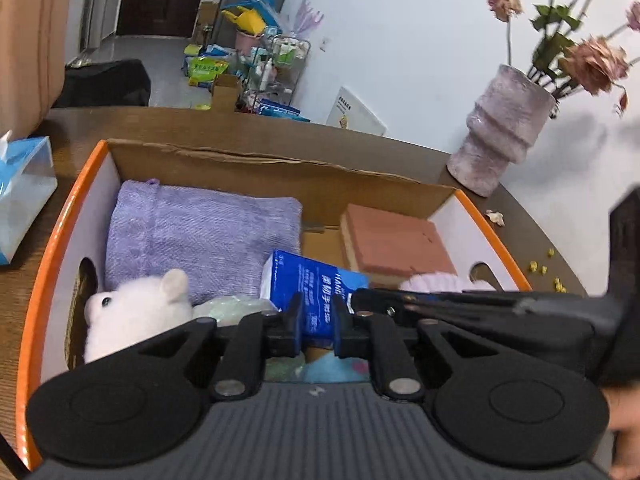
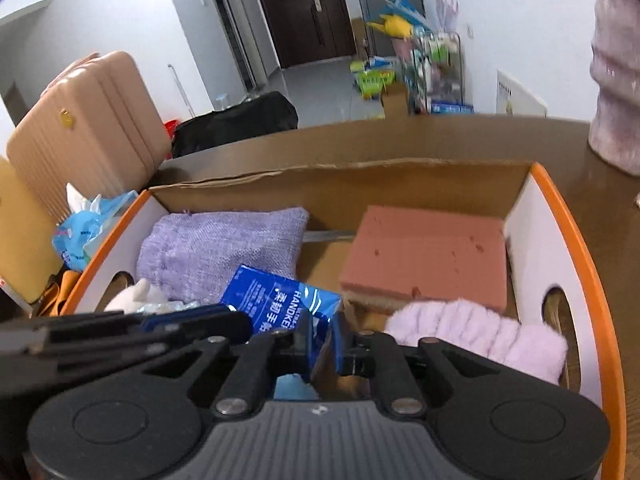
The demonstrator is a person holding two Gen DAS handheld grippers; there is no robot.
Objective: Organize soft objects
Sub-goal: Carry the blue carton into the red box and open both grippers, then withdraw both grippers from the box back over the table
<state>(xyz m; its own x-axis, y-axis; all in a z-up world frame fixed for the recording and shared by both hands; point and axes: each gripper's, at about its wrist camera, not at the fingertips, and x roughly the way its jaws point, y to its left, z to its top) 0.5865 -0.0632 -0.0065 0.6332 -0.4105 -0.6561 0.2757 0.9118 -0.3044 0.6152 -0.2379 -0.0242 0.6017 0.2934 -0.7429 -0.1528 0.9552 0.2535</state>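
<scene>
Blue tissue pack (image 2: 276, 296) lying mid-way in the cardboard box (image 2: 400, 188), just ahead of both tongs, long axis slanting across them, left gripper (image 1: 318, 320) and right gripper (image 2: 322, 346) clenched, seemingly empty.

Left gripper (image 1: 317, 330) hides part of the white plush (image 1: 136, 312).

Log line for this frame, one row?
left gripper: shut, empty | right gripper: shut, empty | box: towel, sponge, tissue pack

"HANDKE…" in white letters on the blue tissue pack (image 2: 280, 300), beside Chinese characters
</scene>
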